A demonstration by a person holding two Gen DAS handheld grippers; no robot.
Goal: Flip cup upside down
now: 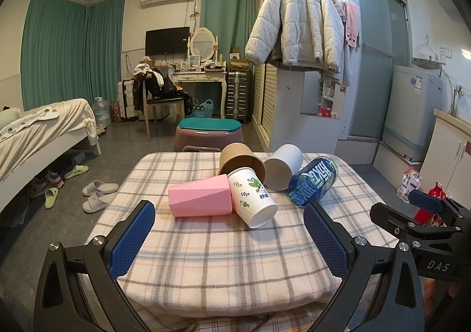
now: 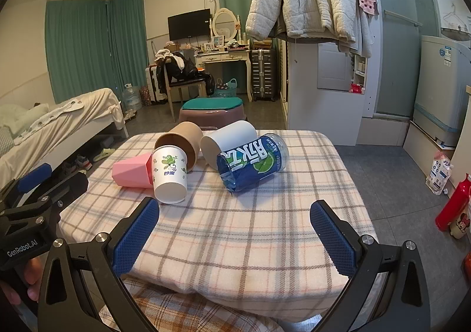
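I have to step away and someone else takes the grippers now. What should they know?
Left gripper: open, empty, short of the cups.
Right gripper: open, empty, likewise.
All five lie on their sides on the plaid-covered table: pink cup, leaf-print paper cup, brown cup, white cup, blue cut bottle.
Done: nothing flipped.
Left: every cup still needs setting mouth-down.

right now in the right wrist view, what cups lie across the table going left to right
pink faceted plastic cup → white paper cup with green leaf print → brown paper cup → plain white cup → blue clear cut-off bottle cup with lime label, all on their sides
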